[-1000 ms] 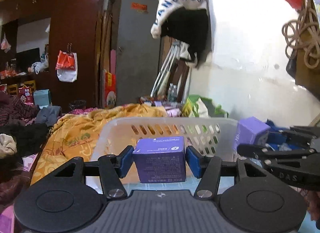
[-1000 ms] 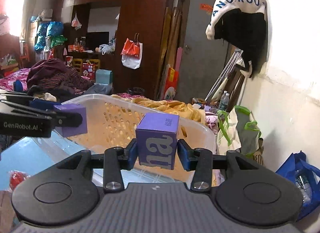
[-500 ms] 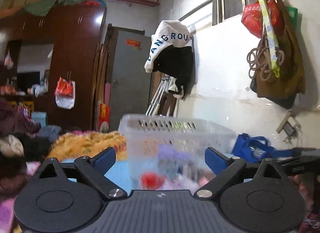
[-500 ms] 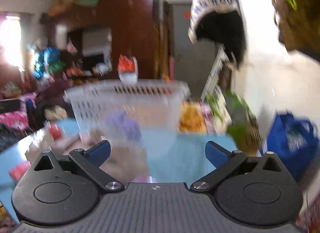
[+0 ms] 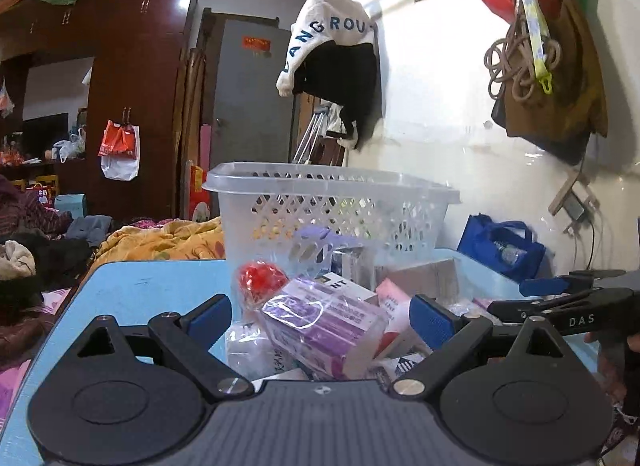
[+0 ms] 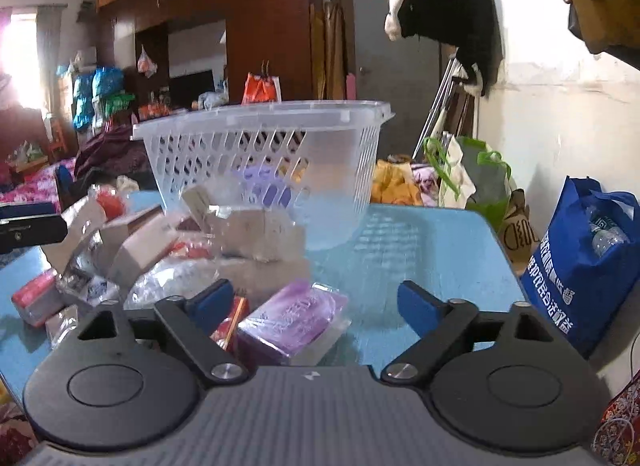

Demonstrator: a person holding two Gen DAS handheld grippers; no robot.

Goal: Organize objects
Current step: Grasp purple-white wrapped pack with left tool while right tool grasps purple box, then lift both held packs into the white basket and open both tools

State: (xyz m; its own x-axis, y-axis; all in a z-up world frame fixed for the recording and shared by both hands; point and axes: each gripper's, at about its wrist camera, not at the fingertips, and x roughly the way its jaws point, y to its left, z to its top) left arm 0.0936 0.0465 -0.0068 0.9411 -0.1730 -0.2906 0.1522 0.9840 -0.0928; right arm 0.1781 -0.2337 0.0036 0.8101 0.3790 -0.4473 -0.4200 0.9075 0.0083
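Two hand-held tongs hover low over a blue table. Nearest in the left wrist view, the left gripper has its blue-padded jaws spread wide, gripping nothing; a purple-printed box wrapped in clear film lies on the table between and just beyond them, untouched. In the right wrist view, the right gripper also stands open and empty, its jaws having just narrowed slightly after opening; a purple packet in clear wrap lies on the table between the pads, nearer the left one, not pressed by either.

Just past both sits a loose pile of small boxes and plastic-wrapped packets, with a red item on its left side. Behind the pile, on the far part of the table, stands a clear plastic basket with slotted walls; purple boxes show blurrily through them, resting inside.

Farther right, a blue bag sits beside the white wall. Beyond are yellow bedding, dark wardrobes and a grey door.
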